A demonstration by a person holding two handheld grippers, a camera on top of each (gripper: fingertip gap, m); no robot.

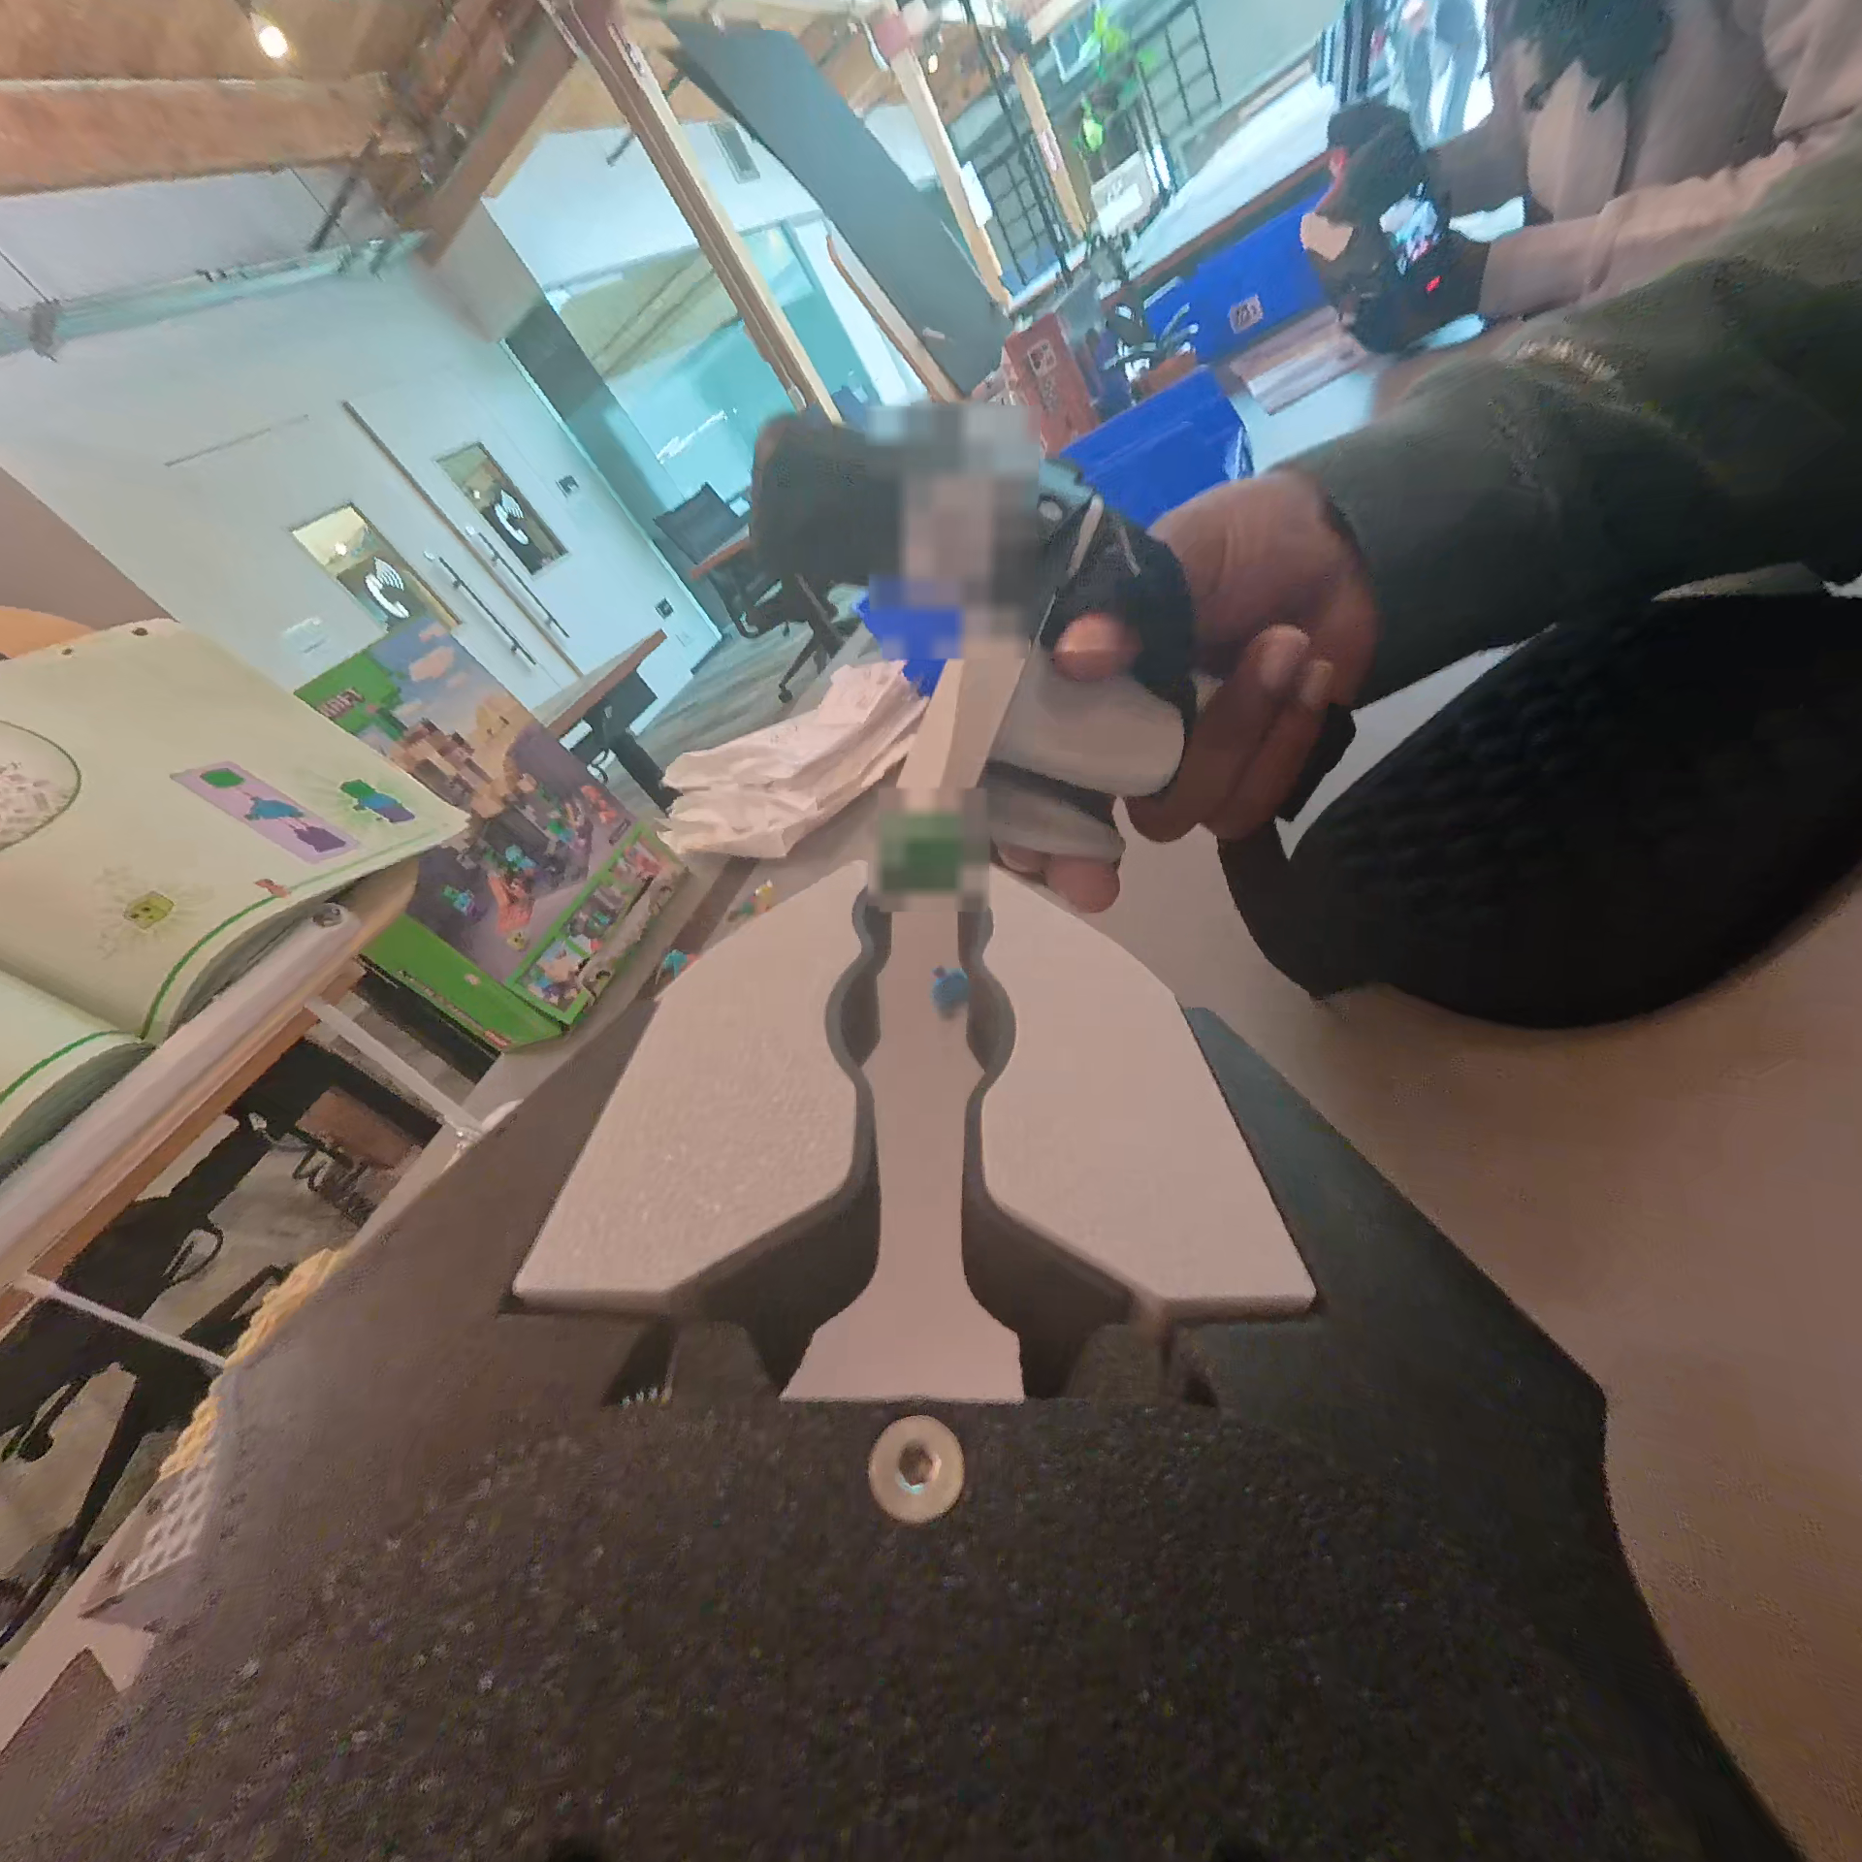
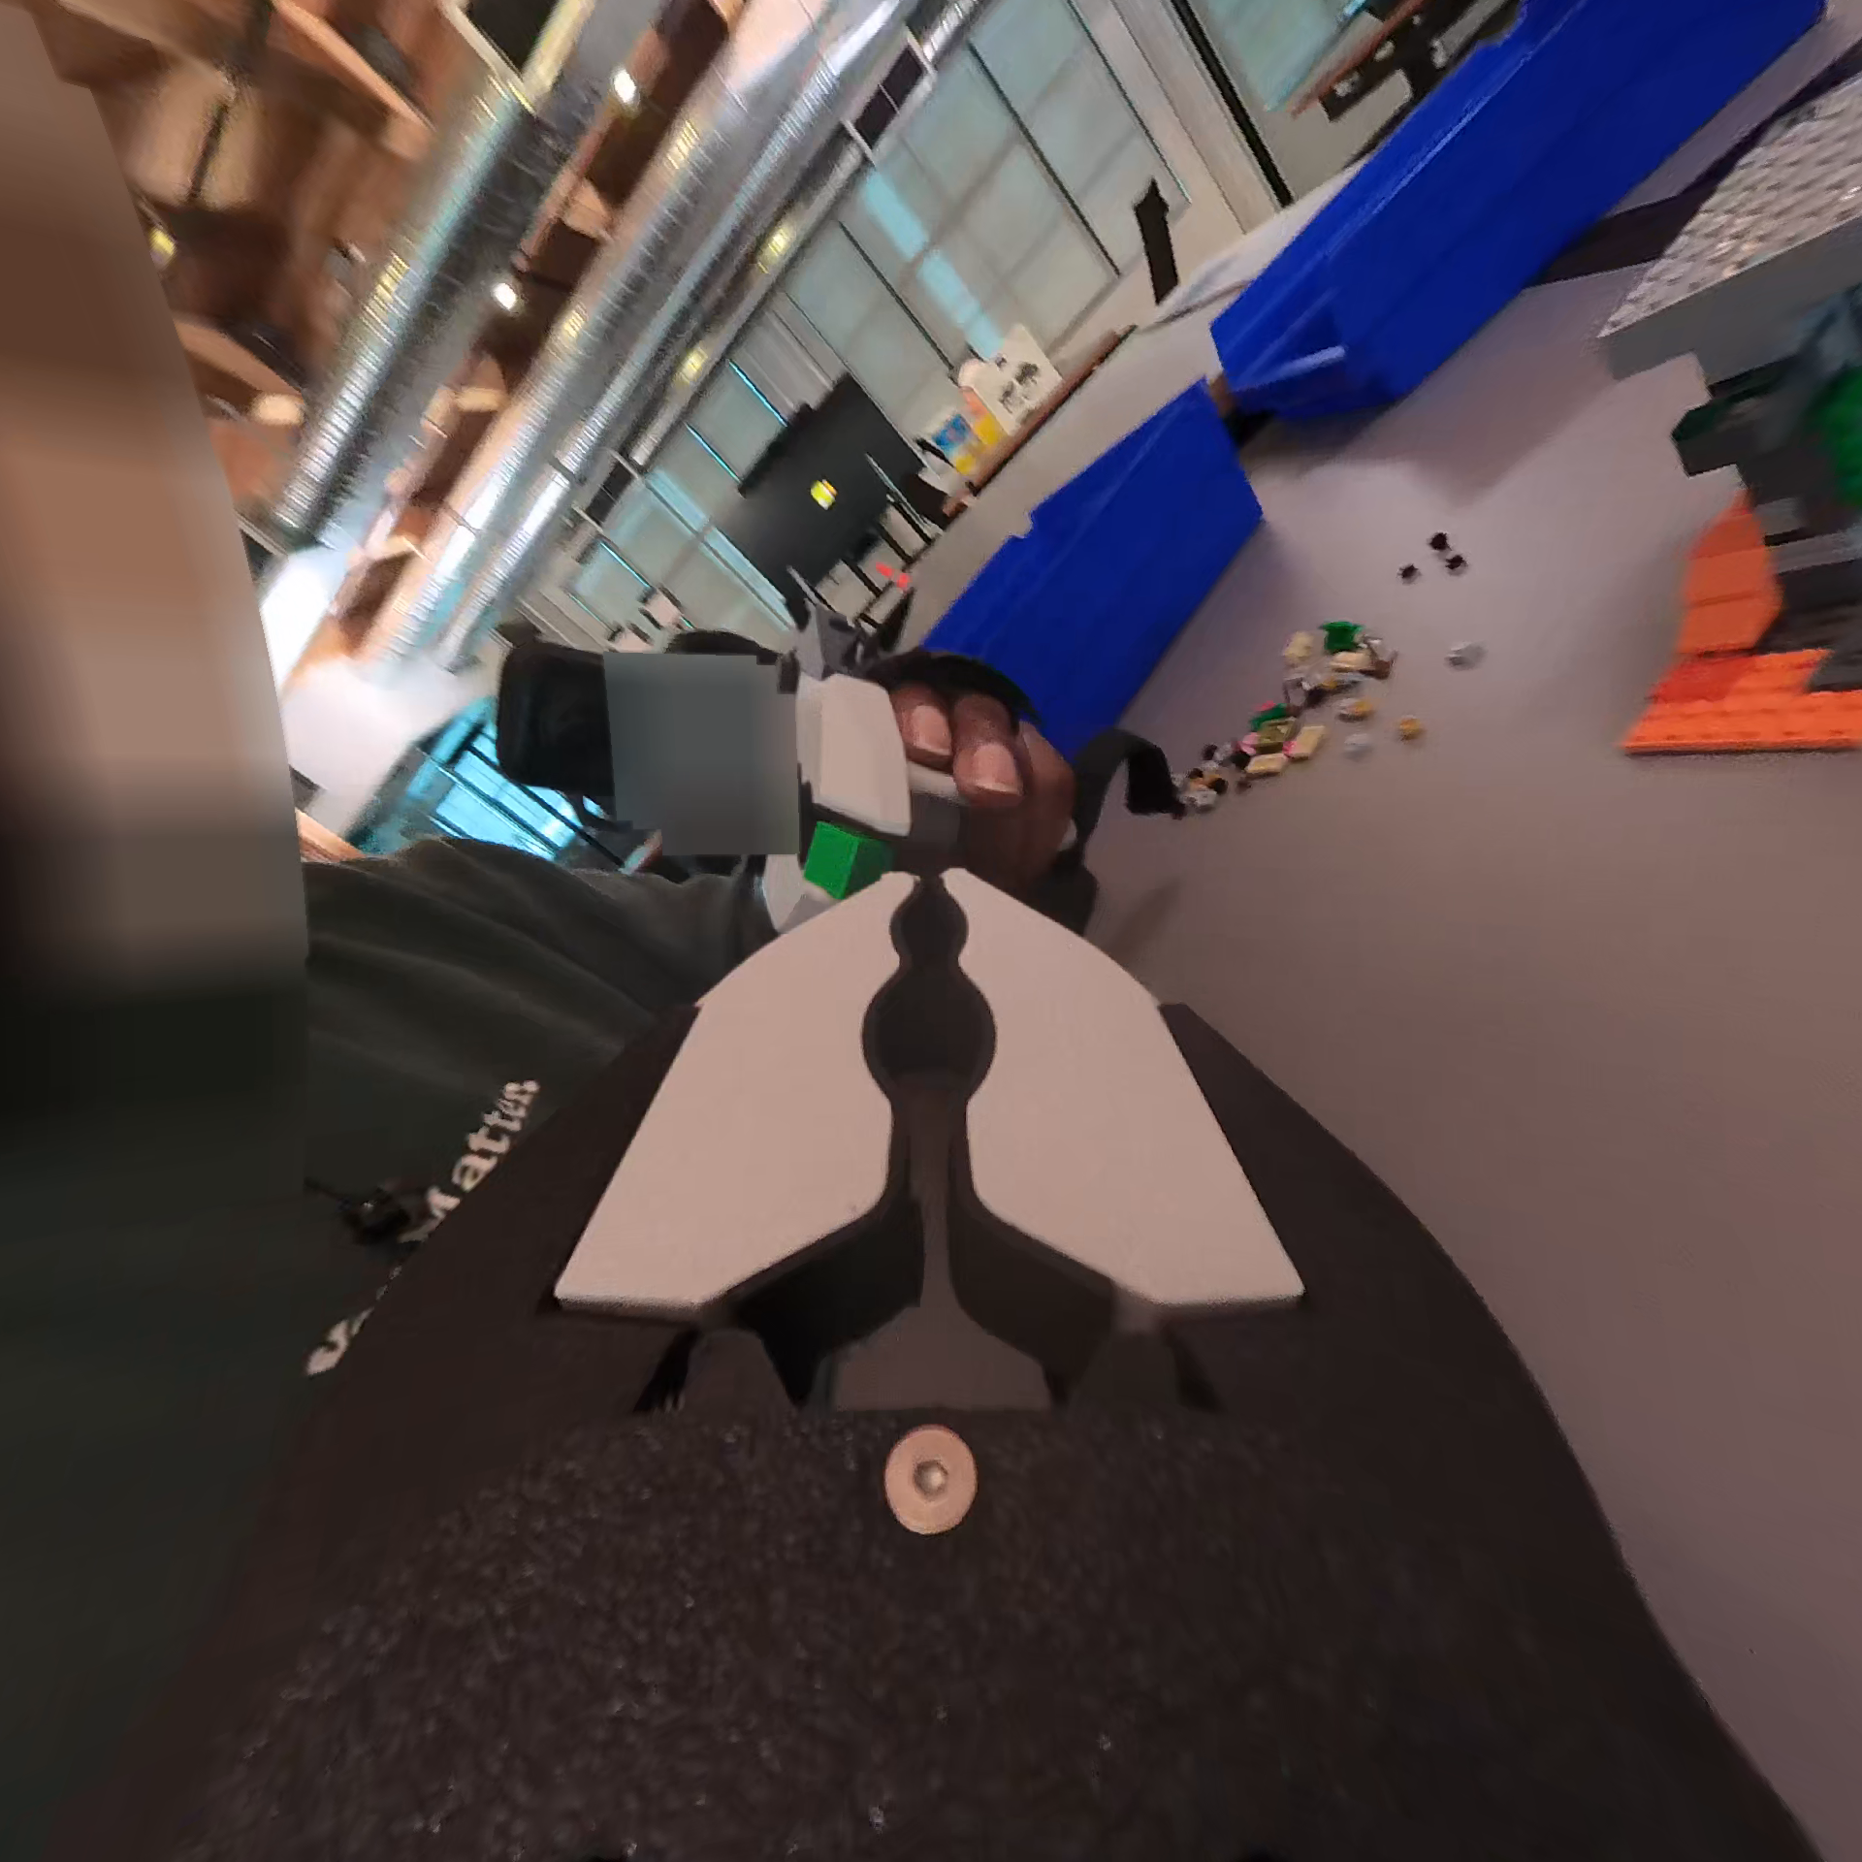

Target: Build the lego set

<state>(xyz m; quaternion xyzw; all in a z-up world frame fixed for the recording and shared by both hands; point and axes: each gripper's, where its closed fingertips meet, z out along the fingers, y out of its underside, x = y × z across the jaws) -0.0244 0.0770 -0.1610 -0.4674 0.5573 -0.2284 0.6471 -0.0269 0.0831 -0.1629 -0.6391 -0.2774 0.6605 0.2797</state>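
My left gripper (image 1: 922, 902) is shut on a small green brick (image 1: 919, 856), which is partly under a mosaic patch in the left wrist view. The right wrist view shows the same green brick (image 2: 841, 858) pinched between the left gripper's white fingers (image 2: 856, 751), held up off the grey table (image 2: 1411, 1008). My right gripper (image 2: 928, 885) is shut, its tips meeting right beside the green brick, with nothing visible between them. In the left wrist view its white fingers (image 1: 962, 725) point down onto the brick from above, held by a hand (image 1: 1259, 655).
An open instruction booklet (image 1: 151, 806), the set's box (image 1: 524, 856) and white paper bags (image 1: 796, 766) lie at the left. A small blue piece (image 1: 947, 989) lies on the table. Blue bins (image 2: 1108, 564), loose pieces (image 2: 1300, 705) and an orange-based build (image 2: 1733, 695) are to the right. Less than 4 cm separates the two grippers' tips.
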